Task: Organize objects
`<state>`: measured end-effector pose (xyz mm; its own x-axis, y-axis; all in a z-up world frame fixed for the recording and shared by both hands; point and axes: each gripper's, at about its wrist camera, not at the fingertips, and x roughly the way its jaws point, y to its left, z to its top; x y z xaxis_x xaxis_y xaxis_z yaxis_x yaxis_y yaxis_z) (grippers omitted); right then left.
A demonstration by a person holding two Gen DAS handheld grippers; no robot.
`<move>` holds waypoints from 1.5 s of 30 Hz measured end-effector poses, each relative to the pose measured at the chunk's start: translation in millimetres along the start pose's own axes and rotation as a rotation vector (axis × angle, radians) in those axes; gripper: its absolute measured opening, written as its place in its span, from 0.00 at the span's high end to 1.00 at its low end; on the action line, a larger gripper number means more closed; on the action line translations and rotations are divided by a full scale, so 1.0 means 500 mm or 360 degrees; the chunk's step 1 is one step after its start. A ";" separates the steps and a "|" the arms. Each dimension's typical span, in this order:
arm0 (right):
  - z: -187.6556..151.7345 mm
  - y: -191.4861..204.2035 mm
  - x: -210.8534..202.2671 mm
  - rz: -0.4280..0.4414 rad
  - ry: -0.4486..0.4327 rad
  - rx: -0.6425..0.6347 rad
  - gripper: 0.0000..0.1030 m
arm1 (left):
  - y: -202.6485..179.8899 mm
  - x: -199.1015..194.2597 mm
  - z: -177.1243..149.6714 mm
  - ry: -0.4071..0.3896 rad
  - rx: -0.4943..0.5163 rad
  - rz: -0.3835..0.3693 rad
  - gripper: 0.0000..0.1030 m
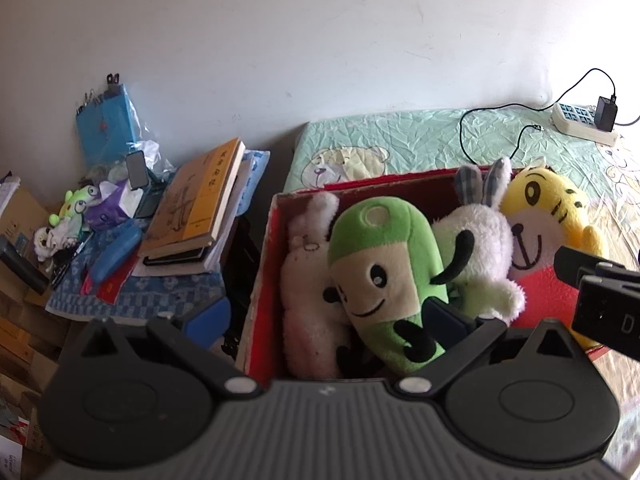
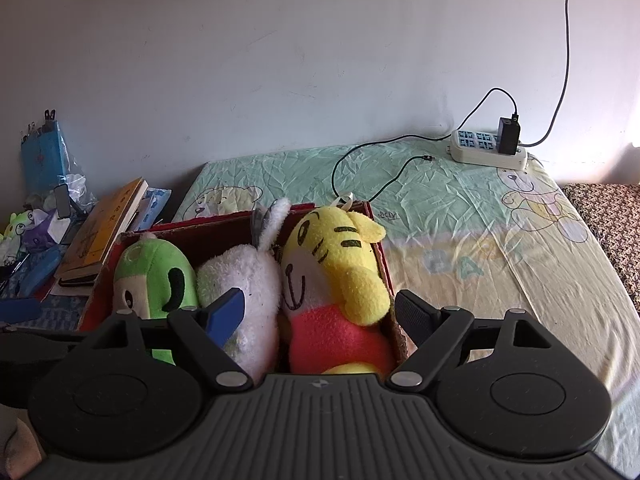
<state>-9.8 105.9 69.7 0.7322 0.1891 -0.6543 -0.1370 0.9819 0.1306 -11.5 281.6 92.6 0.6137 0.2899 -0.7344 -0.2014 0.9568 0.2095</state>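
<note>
A red box sits on the bed and holds several plush toys: a pale pink one, a green and cream one, a white rabbit and a yellow tiger. My left gripper is open, its fingers spread either side of the green toy, with the box's left wall also between them. My right gripper is open over the box, its fingers either side of the rabbit and tiger. The green toy lies left of them.
A cluttered side table left of the bed holds stacked books, a blue case, small toys and a blue bag. A power strip with charger and cable lies on the bedsheet by the wall.
</note>
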 end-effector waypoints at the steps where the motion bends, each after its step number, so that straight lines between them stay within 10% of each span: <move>1: 0.000 0.002 0.004 -0.0002 0.0006 -0.0005 0.18 | 0.000 0.004 -0.001 0.0008 -0.0001 -0.0004 0.02; 45: 0.001 -0.002 0.052 -0.0038 0.0062 0.0011 0.18 | -0.024 0.047 0.004 0.0019 0.0000 -0.0096 0.02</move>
<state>10.0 109.7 52.9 0.7088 0.1658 -0.6857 -0.1150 0.9861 0.1197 6.7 277.0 74.1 0.6158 0.2316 -0.7531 -0.1643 0.9726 0.1648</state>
